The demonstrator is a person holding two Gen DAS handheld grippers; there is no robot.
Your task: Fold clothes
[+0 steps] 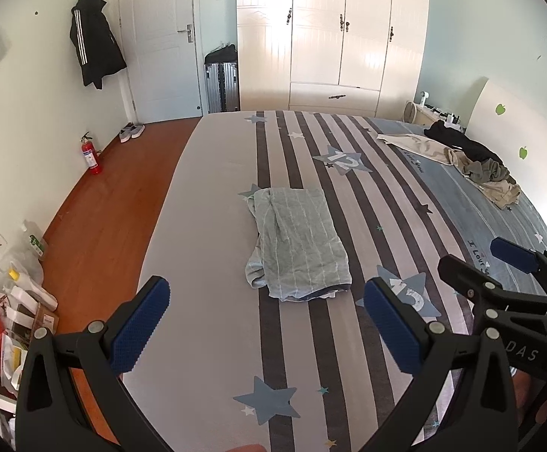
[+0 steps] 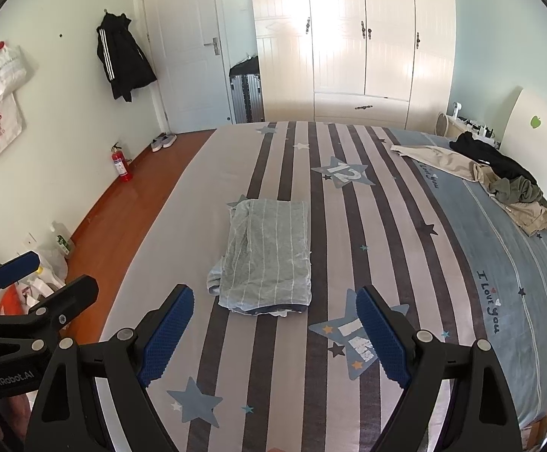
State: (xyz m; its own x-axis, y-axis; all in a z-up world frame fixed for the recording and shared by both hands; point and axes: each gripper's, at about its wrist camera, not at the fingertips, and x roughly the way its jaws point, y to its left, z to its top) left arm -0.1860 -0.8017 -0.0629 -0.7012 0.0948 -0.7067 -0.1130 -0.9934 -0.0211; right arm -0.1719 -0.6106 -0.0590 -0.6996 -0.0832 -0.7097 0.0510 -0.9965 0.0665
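A folded light blue-grey striped garment (image 1: 298,243) (image 2: 267,254) lies flat in the middle of the striped bed (image 1: 205,226) (image 2: 183,233). My left gripper (image 1: 269,324) hovers above the bed on the near side of the garment, jaws wide open, nothing between them. My right gripper (image 2: 273,333) hangs just short of the garment's near edge, also open and empty. Each gripper shows at the edge of the other's view: the right gripper (image 1: 499,267) at the right, the left gripper (image 2: 32,278) at the left. A heap of unfolded beige, olive and black clothes (image 1: 469,158) (image 2: 499,180) lies at the bed's far right.
Wooden floor (image 1: 107,203) runs along the bed's left side, with bags and bottles (image 1: 17,301) near the wall and a red fire extinguisher (image 1: 92,154). A white wardrobe (image 1: 330,34), a door (image 1: 160,37) and a suitcase (image 1: 222,83) stand beyond the bed. A headboard (image 1: 518,158) borders the right.
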